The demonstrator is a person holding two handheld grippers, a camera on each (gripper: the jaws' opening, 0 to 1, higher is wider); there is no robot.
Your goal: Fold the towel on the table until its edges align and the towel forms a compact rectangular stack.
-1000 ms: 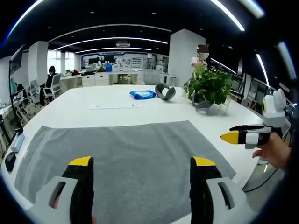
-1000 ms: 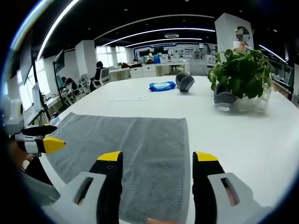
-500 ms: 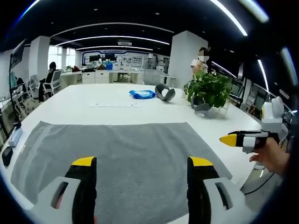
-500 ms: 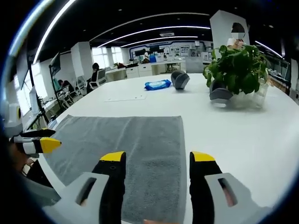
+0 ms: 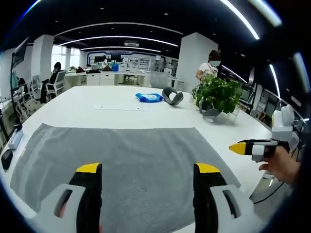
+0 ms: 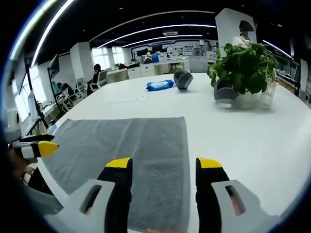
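Observation:
A grey towel [image 5: 126, 160] lies spread flat on the white table [image 5: 87, 109], unfolded. My left gripper [image 5: 148, 170] hovers open above its near edge, nothing between the yellow-tipped jaws. In the right gripper view the same towel [image 6: 126, 150] stretches to the left, and my right gripper [image 6: 163, 165] stands open over its near right corner. The right gripper [image 5: 252, 147], held by a hand, shows at the right of the left gripper view, off the towel's right edge. The left gripper [image 6: 36, 147] shows at the left of the right gripper view.
A potted plant [image 6: 245, 70] in a clear container stands at the back right with a grey object [image 6: 223, 94] beside it. A blue packet [image 6: 159, 85] and a grey headset-like object [image 6: 183, 79] lie farther back. A person [image 5: 210, 63] stands behind the plant. Office desks and chairs line the far left.
Both views have shifted slightly as the hands moved; both grippers stay open above the towel's near edge. The towel has not moved.

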